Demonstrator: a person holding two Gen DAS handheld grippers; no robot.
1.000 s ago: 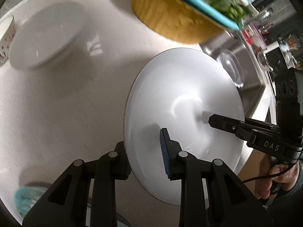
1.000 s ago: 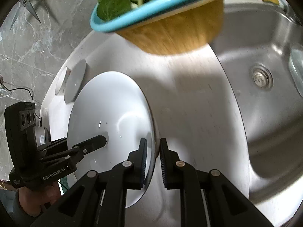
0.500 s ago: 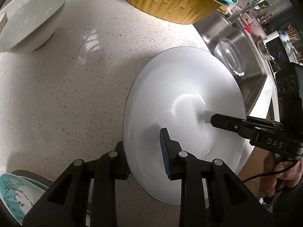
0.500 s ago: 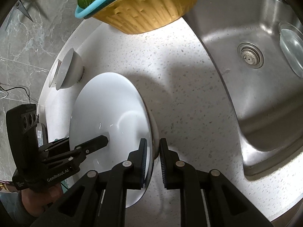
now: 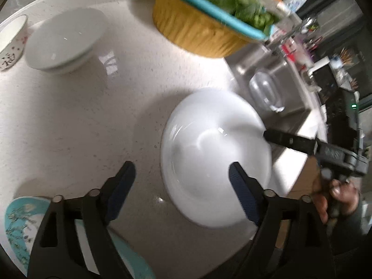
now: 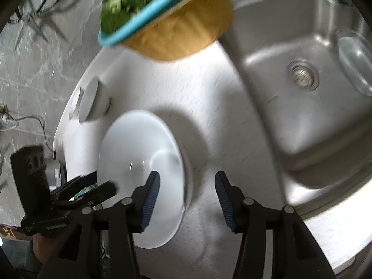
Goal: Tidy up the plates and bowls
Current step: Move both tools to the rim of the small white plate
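A large white plate (image 5: 216, 155) lies flat on the speckled counter (image 5: 81, 121). My left gripper (image 5: 181, 176) hovers over its left rim, jaws opening wide; the pads touch nothing. In the right wrist view the same white plate (image 6: 139, 162) has its right rim between the fingers of my right gripper (image 6: 187, 181), whose jaws are also opening and clear of the rim. A white bowl (image 5: 65, 41) sits at the far left, beside a small patterned bowl (image 5: 11, 41). A teal patterned plate (image 5: 21, 220) lies under my left gripper.
A yellow basket (image 5: 200, 34) holding a teal colander of greens stands at the back of the counter. To the right is a steel sink (image 6: 290, 121) with a glass bowl (image 6: 355, 65) in it. The counter's front edge runs close below the plate. A hand (image 5: 337, 200) holds the right gripper.
Both grippers were shut on opposite rims of the white plate. Both have let go, spread their jaws and drawn back, leaving the plate on the counter.
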